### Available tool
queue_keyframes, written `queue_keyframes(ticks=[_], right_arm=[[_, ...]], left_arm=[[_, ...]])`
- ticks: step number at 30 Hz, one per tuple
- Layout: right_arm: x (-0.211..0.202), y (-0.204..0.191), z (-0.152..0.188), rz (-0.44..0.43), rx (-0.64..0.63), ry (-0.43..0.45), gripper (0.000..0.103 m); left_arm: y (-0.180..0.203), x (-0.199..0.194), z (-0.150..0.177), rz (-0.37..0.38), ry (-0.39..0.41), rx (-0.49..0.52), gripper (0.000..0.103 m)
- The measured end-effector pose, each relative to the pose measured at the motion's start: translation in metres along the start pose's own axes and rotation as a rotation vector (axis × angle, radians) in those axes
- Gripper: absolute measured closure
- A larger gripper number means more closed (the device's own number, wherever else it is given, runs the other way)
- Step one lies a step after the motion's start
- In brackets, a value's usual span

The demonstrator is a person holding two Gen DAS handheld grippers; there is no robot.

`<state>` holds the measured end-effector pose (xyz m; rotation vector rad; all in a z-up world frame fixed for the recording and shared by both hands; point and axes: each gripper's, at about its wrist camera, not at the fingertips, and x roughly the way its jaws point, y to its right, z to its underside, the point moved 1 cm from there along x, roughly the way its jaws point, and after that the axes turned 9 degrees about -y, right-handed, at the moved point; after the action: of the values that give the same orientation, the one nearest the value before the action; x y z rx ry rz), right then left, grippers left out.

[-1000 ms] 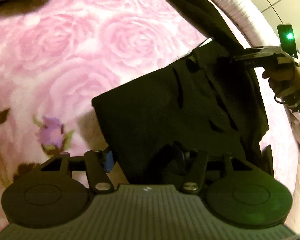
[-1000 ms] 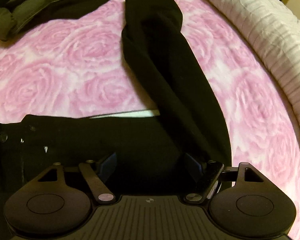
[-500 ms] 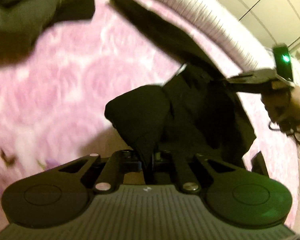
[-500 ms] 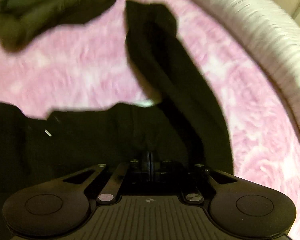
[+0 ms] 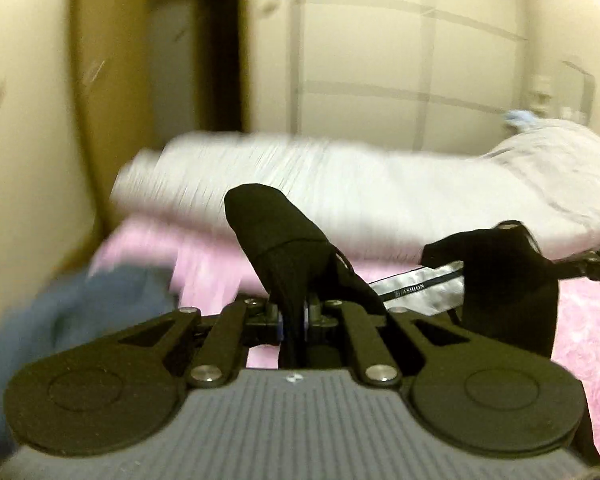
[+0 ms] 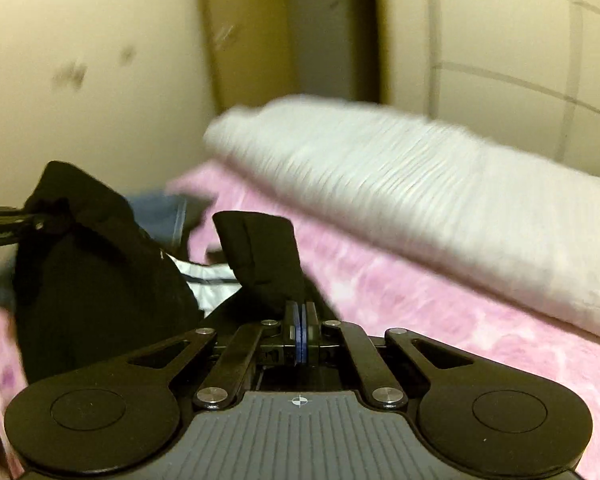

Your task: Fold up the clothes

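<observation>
Black trousers (image 5: 284, 248) are up off the bed, strung between both claws. Left claw (image 5: 293, 320) has its fingers pressed tight on a bunch of the black fabric, which pokes up past the tips in a rounded lump. Right claw (image 6: 300, 320) is clamped too, blue pads nearly touching, with a folded corner of the same garment (image 6: 260, 256) sticking up right at the fingertips, so it's pinching the trousers as well. From the left wrist view you can see the right claw's tip (image 5: 596, 268) at the far right edge with cloth draped off it, and a white inner lining strip (image 5: 420, 286) reading "FASHION" stretched between the two grips. Right wrist view shows the left claw (image 6: 28, 220) coming in from the left edge, gripping its bunch. Underneath is the pink rose-print blanket (image 6: 440, 320), with a white ribbed quilt (image 6: 420, 184) rolled along the back. Some blue-grey clothing (image 5: 100, 300) sits off left, blurry. Everything's pretty motion-smeared.
</observation>
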<state>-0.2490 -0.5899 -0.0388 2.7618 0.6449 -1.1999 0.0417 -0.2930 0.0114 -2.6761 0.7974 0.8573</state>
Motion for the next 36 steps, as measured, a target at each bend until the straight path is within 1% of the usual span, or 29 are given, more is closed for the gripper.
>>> queue_keyframes(ticks=[1, 3, 5, 6, 9, 11, 13, 15, 17, 20, 21, 22, 23, 24, 25, 26, 29, 30, 32, 34, 36], right_arm=[[-0.021, -0.003, -0.001, 0.020, 0.038, 0.037, 0.103], [-0.064, -0.006, 0.004, 0.065, 0.112, 0.101, 0.103], [-0.109, -0.006, 0.013, 0.127, 0.191, 0.160, 0.103], [-0.131, -0.006, 0.019, 0.165, 0.231, 0.187, 0.103], [-0.202, -0.004, 0.046, 0.320, 0.377, 0.265, 0.103], [-0.246, -0.001, 0.071, 0.425, 0.458, 0.302, 0.103], [-0.287, 0.004, 0.098, 0.526, 0.520, 0.328, 0.103], [-0.308, 0.013, 0.122, 0.580, 0.578, 0.318, 0.103], [-0.329, 0.026, 0.153, 0.627, 0.642, 0.307, 0.103], [-0.338, 0.060, 0.201, 0.645, 0.708, 0.263, 0.103], [-0.333, 0.075, 0.215, 0.643, 0.709, 0.219, 0.103], [-0.328, 0.089, 0.228, 0.640, 0.709, 0.175, 0.098], [-0.318, 0.103, 0.239, 0.632, 0.703, 0.121, 0.084], [-0.307, 0.115, 0.247, 0.618, 0.687, 0.080, 0.072], [-0.296, 0.128, 0.258, 0.584, 0.664, 0.047, 0.049], [-0.285, 0.141, 0.269, 0.550, 0.641, 0.015, 0.036], [-0.256, 0.172, 0.283, 0.451, 0.544, -0.045, 0.031], [-0.248, 0.183, 0.286, 0.417, 0.506, -0.061, 0.030], [-0.223, 0.192, 0.279, 0.349, 0.394, -0.054, 0.029], [-0.196, 0.199, 0.271, 0.287, 0.290, -0.058, 0.028], [-0.166, 0.198, 0.264, 0.234, 0.176, -0.070, 0.028]], left_arm=[[0.011, -0.007, -0.019, 0.028, 0.043, 0.054, 0.097], [0.041, -0.021, -0.056, 0.118, 0.122, 0.155, 0.097], [0.080, -0.032, -0.088, 0.216, 0.183, 0.256, 0.097], [0.102, -0.036, -0.102, 0.269, 0.207, 0.307, 0.097], [0.184, -0.040, -0.136, 0.445, 0.238, 0.472, 0.097], [0.249, -0.039, -0.145, 0.541, 0.251, 0.586, 0.097], [0.317, -0.035, -0.148, 0.640, 0.243, 0.671, 0.097], [0.386, -0.030, -0.145, 0.721, 0.229, 0.767, 0.097], [0.451, -0.025, -0.135, 0.783, 0.204, 0.852, 0.097], [0.535, -0.021, -0.114, 0.862, 0.156, 0.965, 0.097], [0.556, -0.021, -0.105, 0.887, 0.144, 1.007, 0.097], [0.572, -0.018, -0.097, 0.912, 0.135, 1.043, 0.097], [0.583, -0.011, -0.094, 0.941, 0.114, 1.060, 0.097], [0.591, -0.006, -0.090, 0.973, 0.089, 1.070, 0.097], [0.597, -0.010, -0.087, 1.007, 0.072, 1.088, 0.097], [0.603, -0.014, -0.085, 1.037, 0.055, 1.106, 0.097], [0.614, -0.026, -0.089, 1.099, 0.009, 1.165, 0.097], [0.616, -0.027, -0.094, 1.101, -0.013, 1.179, 0.097], [0.616, -0.027, -0.107, 1.097, -0.045, 1.199, 0.097], [0.616, -0.027, -0.115, 1.088, -0.065, 1.206, 0.097], [0.610, -0.029, -0.120, 1.074, -0.081, 1.197, 0.097]])
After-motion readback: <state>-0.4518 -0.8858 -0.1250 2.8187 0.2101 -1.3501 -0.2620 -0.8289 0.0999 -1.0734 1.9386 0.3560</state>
